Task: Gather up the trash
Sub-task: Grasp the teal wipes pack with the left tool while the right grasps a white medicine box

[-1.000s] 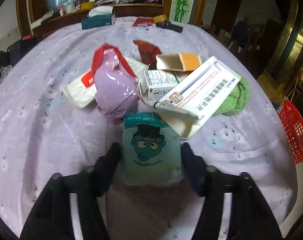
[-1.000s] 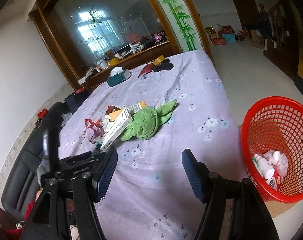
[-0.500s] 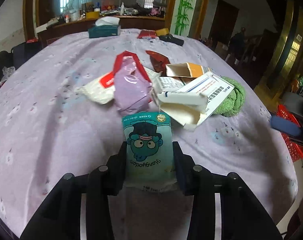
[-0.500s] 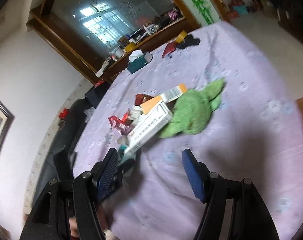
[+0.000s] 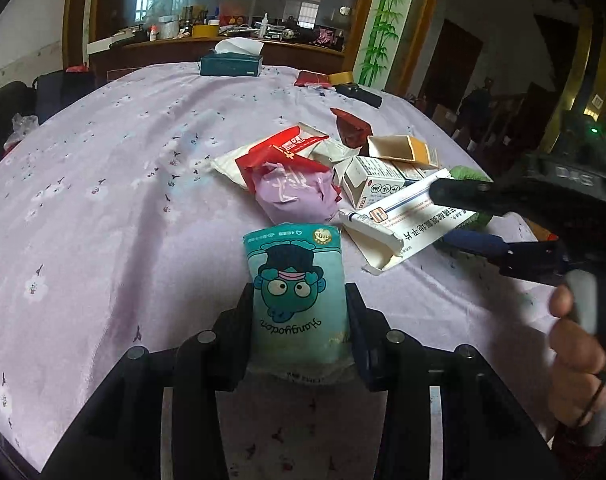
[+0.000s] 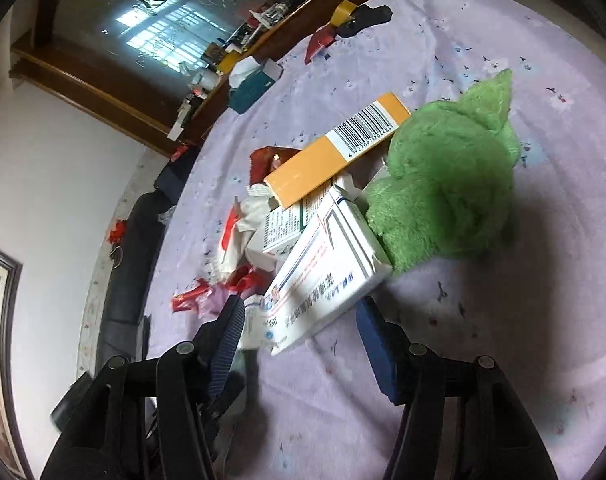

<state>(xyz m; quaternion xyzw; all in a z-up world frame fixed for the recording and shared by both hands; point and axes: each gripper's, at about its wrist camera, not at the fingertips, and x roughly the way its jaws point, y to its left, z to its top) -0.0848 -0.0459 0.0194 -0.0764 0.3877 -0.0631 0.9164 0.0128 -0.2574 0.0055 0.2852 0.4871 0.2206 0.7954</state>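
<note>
Left wrist view: left gripper (image 5: 299,324) clamped on teal tissue pack (image 5: 297,292) at lower centre, apparently lifted for binning; no bin in view, bare purple cloth (image 5: 103,208) to the left. Right wrist view: right gripper (image 6: 299,332) closing around white carton (image 6: 327,276) at centre, pads not yet pressing; green towel (image 6: 447,184) crowding upper right, open cloth below.

Lilac floral tablecloth (image 5: 103,208), dark wood sideboard (image 5: 175,52) w/ glass behind, bamboo-painted pillar (image 5: 379,20), white wall (image 6: 55,168).
</note>
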